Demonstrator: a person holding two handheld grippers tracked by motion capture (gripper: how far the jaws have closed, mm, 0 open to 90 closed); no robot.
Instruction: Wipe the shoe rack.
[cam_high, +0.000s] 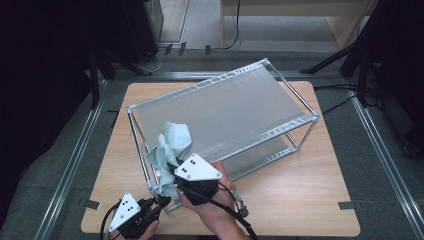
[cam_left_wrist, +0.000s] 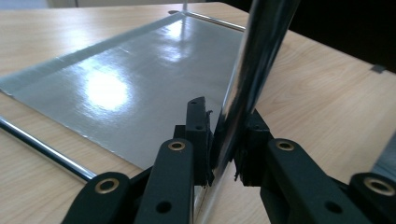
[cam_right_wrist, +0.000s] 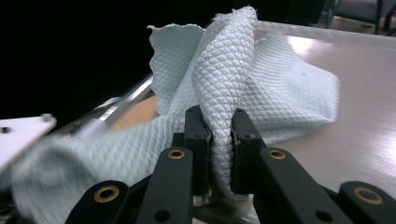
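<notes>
Wiping a metal shelf rack (cam_high: 280, 100). The left gripper (cam_left_wrist: 224, 140) is clenched on the rack's near corner post (cam_left_wrist: 254, 60), steadying the frame; the right gripper (cam_right_wrist: 219, 140) grips a bunched pale-green cloth (cam_right_wrist: 224, 79) at the near-left end of the top shelf (cam_high: 225, 110). To do the step well, press the cloth flat and sweep lengthwise — the left grip bracing throughout. The rack's long axis runs from near-left to far-right across the table (cam_high: 310, 200).

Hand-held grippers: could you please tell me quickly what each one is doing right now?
Left hand-held gripper: closed on the shelf rack's corner post.
Right hand-held gripper: closed on the pale green cleaning cloth, over the top shelf.
</notes>
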